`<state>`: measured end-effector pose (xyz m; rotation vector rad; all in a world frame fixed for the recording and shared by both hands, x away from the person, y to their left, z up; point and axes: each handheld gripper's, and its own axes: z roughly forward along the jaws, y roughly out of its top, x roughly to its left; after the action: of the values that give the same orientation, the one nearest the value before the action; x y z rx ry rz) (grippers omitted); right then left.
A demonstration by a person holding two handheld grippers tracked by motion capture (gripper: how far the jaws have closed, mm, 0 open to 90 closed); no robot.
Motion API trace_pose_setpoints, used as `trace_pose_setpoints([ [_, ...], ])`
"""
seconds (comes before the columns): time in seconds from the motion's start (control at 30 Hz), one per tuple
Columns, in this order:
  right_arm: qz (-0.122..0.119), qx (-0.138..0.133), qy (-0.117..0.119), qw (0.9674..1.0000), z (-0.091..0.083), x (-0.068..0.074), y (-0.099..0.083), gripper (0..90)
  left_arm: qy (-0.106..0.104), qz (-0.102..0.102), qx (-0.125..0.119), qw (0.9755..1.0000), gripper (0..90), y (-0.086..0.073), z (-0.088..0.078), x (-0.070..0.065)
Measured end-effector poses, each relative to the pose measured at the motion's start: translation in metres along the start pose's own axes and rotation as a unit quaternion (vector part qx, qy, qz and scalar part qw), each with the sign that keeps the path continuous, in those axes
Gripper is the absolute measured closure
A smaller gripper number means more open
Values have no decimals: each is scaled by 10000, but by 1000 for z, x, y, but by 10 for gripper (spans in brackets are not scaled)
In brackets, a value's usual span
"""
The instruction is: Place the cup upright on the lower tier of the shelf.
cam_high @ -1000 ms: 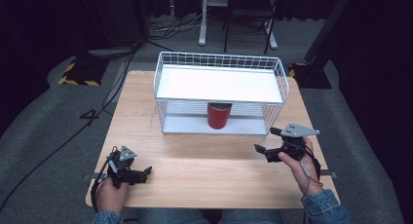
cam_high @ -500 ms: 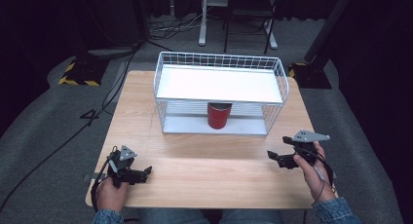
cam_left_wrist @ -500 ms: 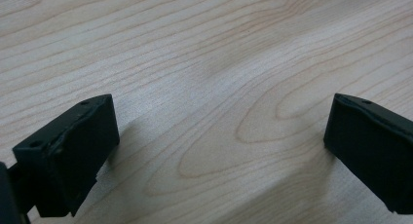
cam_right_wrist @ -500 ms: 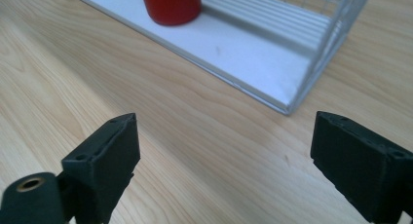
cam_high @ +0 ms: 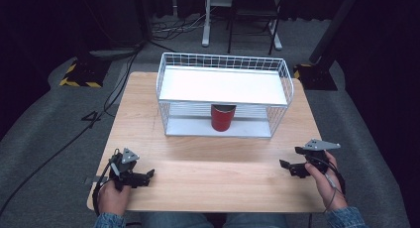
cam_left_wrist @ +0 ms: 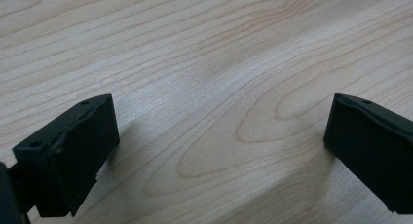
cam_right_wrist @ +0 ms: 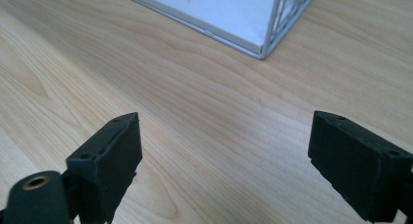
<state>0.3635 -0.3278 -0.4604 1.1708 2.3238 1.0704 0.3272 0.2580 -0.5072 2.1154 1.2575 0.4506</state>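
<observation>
The right tongs (cam_high: pixel 293 167) have drawn back toward the lower right, jaws narrowing on nothing; the left tongs (cam_high: pixel 143 176) rest released. Reaching under the white wire shelf rack (cam_high: pixel 224 64) could topple the red cylindrical cup (cam_high: pixel 222 118).

A studio-like lab: dark drapes, grey carpet, floor cables (cam_high: pixel 106 96), stand bases with hazard tape (cam_high: pixel 79 79).

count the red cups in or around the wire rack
1. The red cup stands upright on the lower shelf of the wire rack, under the white upper shelf, which could hide something behind it.
</observation>
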Motion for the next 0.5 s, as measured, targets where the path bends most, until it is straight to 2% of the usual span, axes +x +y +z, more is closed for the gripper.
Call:
trace_pose_setpoints([
  [0.13,5,149,-137,9998,4,-3,-9,127,-2,-1,0,10000,0,0,0,0],
  [0.3,66,256,-156,9995,11,-5,-20,129,0,-2,0,10000,0,0,0,0],
  [0.43,-27,371,-320,9988,16,-6,-26,129,0,1,0,10000,0,0,0,0],
  [0.5,-19,394,-312,9987,17,-6,-27,129,0,1,1,10000,0,0,0,0],
])
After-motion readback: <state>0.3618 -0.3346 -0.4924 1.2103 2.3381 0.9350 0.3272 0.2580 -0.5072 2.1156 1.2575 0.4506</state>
